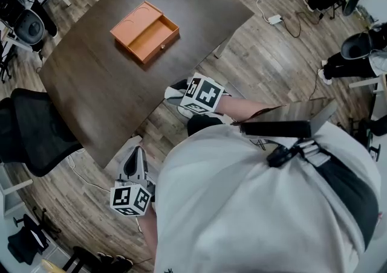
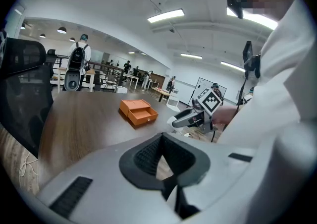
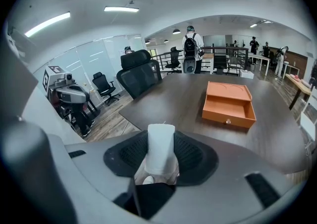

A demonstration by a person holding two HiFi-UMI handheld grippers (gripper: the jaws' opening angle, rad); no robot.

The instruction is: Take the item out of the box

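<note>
Now our right claw (image 3: 161, 162) grips the white candle (image 3: 161, 146), already out of the orange box (image 3: 225, 117) well ahead of it. Our left claw (image 2: 164, 162) stands slightly apart, empty. The smooth candle could slip, we think, since this claw points downward.

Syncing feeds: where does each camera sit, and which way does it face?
Head view: on the person's head, looking steeply down at table and orange box; shirt, left gripper, right gripper show.
Left gripper view: on the left gripper, facing the box; empty jaws, right gripper, shirt.
Right gripper view: on the right gripper, facing the box; jaws grip a white cylinder.
All share the box.
</note>
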